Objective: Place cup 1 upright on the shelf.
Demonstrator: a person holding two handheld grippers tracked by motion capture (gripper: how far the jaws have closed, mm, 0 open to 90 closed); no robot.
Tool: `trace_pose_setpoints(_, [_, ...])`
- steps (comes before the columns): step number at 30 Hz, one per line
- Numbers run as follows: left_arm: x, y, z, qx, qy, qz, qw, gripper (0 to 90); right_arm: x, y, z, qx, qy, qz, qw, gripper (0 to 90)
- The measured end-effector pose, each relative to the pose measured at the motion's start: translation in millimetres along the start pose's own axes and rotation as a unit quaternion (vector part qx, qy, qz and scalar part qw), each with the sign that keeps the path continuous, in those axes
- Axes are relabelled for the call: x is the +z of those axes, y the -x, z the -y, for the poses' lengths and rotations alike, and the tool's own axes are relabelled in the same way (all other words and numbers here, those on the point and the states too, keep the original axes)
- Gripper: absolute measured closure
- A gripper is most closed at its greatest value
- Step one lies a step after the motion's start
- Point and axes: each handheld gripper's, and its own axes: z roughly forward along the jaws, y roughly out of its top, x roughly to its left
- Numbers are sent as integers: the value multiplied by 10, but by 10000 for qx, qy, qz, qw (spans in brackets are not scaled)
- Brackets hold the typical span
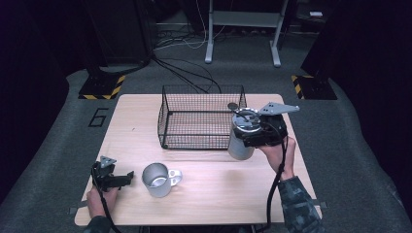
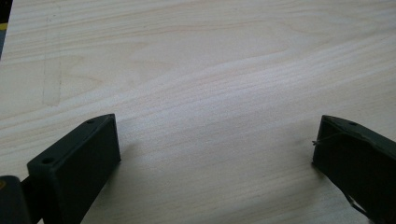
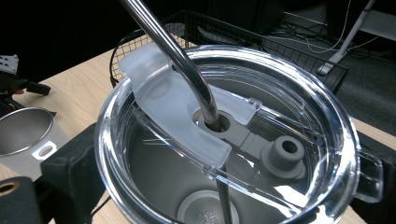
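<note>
Gripping tumbler (image 1: 239, 141) (straw in lid): right tongs (image 1: 250, 133), beside basket (image 1: 199, 119).

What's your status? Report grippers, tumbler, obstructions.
Right gripper shut on tumbler, beside wire basket. Left gripper open over bare table. Mug apart, near left.

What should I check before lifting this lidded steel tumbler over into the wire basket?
1. Grip: the right hand-held gripper has its jaws on either side of the silver steel tumbler, just under the lid. Ok.
2. Clear plastic lid seated on the rim: ok.
3. Metal straw through the lid hole, leaning: may swing, cannot tell.
4. Black wire basket beside the tumbler, open on top: ok.
5. Left hand-held gripper open over bare wooden table, apart from the silver steel handled mug: ok.
6. Tumbler contents: cannot tell.
</note>
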Motion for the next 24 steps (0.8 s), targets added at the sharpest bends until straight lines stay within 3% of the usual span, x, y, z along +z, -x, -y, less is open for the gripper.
trace_pose_setpoints(24, [6, 3, 3, -10, 41, -27, 10000, 3, 157, -15, -328, -27, 41, -109, 9999, 33])
